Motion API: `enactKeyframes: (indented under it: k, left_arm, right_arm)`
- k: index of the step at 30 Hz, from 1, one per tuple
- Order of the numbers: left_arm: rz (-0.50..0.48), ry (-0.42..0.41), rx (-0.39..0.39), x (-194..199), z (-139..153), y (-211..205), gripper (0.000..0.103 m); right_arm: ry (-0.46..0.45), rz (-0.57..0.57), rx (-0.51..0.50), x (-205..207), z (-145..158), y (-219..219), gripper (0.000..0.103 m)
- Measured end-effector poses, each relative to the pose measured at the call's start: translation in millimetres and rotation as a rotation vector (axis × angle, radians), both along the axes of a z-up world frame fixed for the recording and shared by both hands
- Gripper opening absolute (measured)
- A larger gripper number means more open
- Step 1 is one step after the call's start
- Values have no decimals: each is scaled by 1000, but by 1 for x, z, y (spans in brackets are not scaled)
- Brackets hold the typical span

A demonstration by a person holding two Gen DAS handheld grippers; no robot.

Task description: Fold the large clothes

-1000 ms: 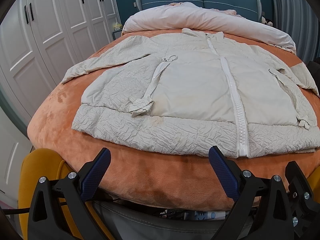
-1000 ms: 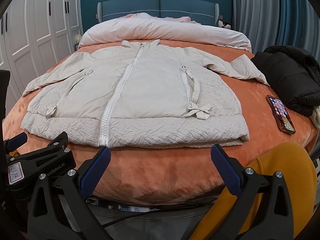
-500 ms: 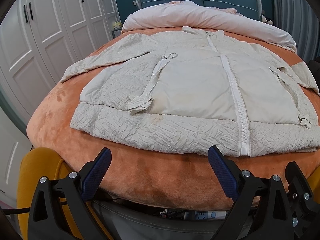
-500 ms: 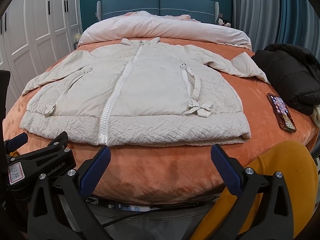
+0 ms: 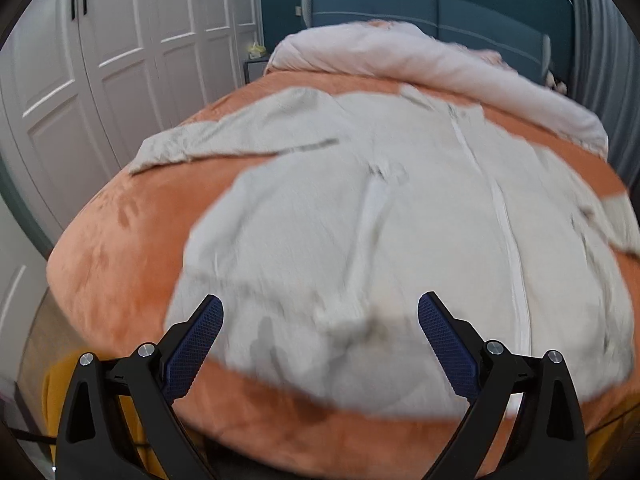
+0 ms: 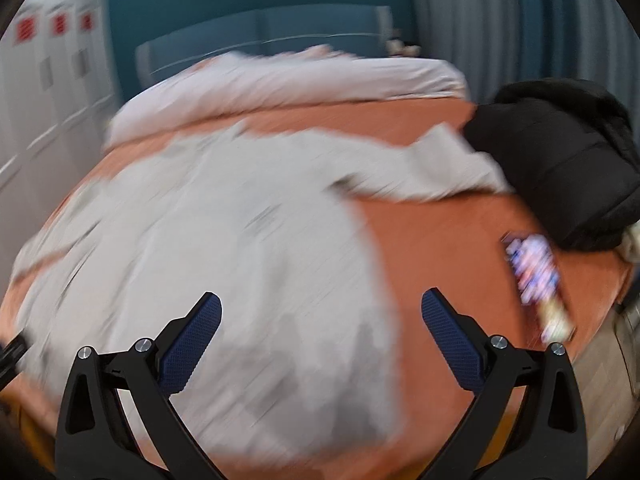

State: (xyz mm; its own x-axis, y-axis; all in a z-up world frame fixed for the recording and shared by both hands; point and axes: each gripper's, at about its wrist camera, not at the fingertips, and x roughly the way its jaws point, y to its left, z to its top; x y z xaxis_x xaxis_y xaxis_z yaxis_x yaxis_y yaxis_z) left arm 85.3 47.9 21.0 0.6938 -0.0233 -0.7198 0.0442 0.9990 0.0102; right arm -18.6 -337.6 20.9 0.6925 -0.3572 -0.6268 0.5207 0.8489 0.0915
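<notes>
A large cream quilted jacket (image 5: 400, 240) lies flat and zipped on the orange bed (image 5: 120, 248), hem toward me; it also shows in the right wrist view (image 6: 224, 248). Both views are motion-blurred. My left gripper (image 5: 320, 320) is open and empty, hovering above the jacket's lower left hem. My right gripper (image 6: 320, 320) is open and empty above the jacket's lower right hem. The jacket's right sleeve (image 6: 440, 168) stretches toward a black garment.
A black jacket (image 6: 568, 168) is piled at the bed's right side, with a phone (image 6: 536, 276) lying in front of it. A pink duvet (image 5: 440, 68) lies at the headboard. White wardrobes (image 5: 100, 60) stand on the left.
Both grippers have moved forward and up over the bed, from beyond its front edge to above the jacket's hem. Both stayed open. The jacket has not moved.
</notes>
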Motion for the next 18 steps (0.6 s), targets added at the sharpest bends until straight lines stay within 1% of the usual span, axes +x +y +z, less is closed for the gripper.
enactKeyframes:
  k: [1,2,3,4,5,6,9,12,14,15,16,17,18]
  left_arm:
    - [12,-6,-2,10,3,3,96]
    - [24,-12,-2,20,5,6,96]
    - [37,-23,-4,31,8,8,96]
    - [54,-31,1,42,9,10,96]
    - [60,-33,-1,50,9,12,96]
    - [68,-31,-8,63,9,14,96]
    - [96,-34,-13,89,7,17,96]
    - [112,-34,-18,114,1,17,96]
    - [116,-27,-25,126,-4,18,96]
    - [118,-18,-29,133,-8,18,96]
    - [118,-9,-34,139,-11,18,96]
    - [120,2,-47,146,-14,20,96]
    - [120,6,-54,151,-16,22,96]
  right_arm:
    - [-4,-25,10,6,2,-22,98]
    - [-3,-84,26,19,2,-59,98]
    - [-2,-120,38,26,2,-81,98]
    - [-2,-165,63,36,-1,-114,98]
    - [-1,-193,82,41,-3,-135,98]
    - [5,-244,112,49,-9,-165,98]
    - [1,-362,217,64,-29,-234,98]
    - [17,-467,313,77,-55,-282,98]
    - [7,-501,354,81,-65,-295,86]
    - [-15,-498,399,86,-70,-302,66]
    - [-31,-490,439,93,-72,-304,53]
    - [-45,-488,459,101,-70,-305,45]
    - [-84,-468,450,112,-59,-301,27]
